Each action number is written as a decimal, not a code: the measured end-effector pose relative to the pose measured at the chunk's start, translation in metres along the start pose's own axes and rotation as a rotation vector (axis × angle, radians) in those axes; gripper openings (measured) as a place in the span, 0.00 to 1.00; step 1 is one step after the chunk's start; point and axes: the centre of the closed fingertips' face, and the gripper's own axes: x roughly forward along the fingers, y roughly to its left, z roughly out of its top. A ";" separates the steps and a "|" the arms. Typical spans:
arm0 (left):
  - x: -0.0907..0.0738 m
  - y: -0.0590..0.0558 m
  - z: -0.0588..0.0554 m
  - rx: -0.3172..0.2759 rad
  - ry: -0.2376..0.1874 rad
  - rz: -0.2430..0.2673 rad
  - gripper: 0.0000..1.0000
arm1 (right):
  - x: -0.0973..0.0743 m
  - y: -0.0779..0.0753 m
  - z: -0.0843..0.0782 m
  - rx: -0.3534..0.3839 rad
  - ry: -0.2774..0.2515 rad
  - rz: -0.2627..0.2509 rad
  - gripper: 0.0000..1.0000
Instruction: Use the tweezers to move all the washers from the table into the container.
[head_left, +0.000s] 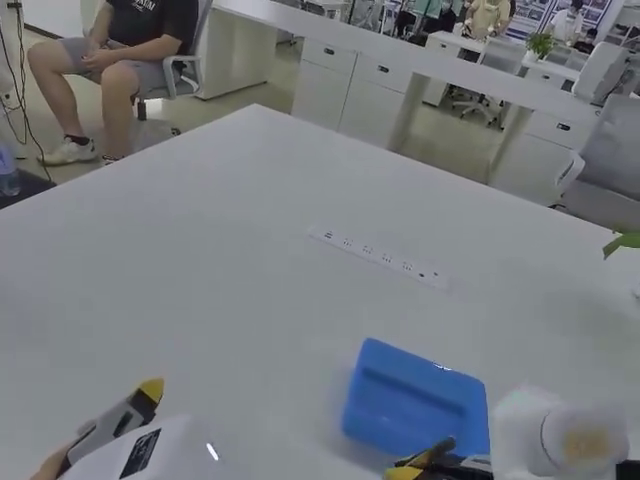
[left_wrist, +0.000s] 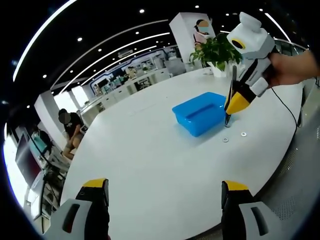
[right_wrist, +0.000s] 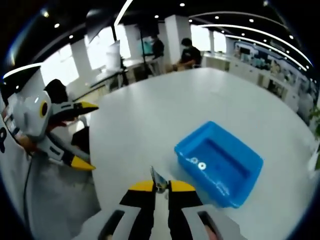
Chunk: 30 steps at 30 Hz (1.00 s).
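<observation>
A blue container (head_left: 415, 398) sits on the white table (head_left: 250, 250) near its front edge. In the right gripper view the container (right_wrist: 220, 162) holds two washers (right_wrist: 198, 163). My right gripper (right_wrist: 160, 187) is shut on the tweezers (right_wrist: 156, 176). From the left gripper view, the right gripper (left_wrist: 250, 50) holds the tweezers (left_wrist: 231, 97) pointing down at the table just right of the container (left_wrist: 200, 112). Two washers (left_wrist: 226, 140) (left_wrist: 244, 134) lie on the table beside the tweezers' tip. My left gripper (left_wrist: 165, 192) is open and holds nothing, well left of the container.
A flush power strip (head_left: 375, 255) runs across the table's middle. A potted plant (left_wrist: 217, 50) stands beyond the container. A person (head_left: 120, 50) sits on a chair past the far left edge. White desks (head_left: 420, 80) line the back.
</observation>
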 end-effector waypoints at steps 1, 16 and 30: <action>0.000 0.000 0.000 0.000 0.000 0.000 0.96 | 0.000 -0.004 0.004 -0.002 -0.005 -0.007 0.05; 0.003 0.017 -0.003 0.044 0.020 0.137 0.88 | 0.010 -0.040 0.034 -0.018 -0.036 -0.061 0.06; 0.004 0.012 -0.003 0.032 0.018 0.102 0.82 | 0.030 -0.055 0.026 0.019 0.010 -0.037 0.06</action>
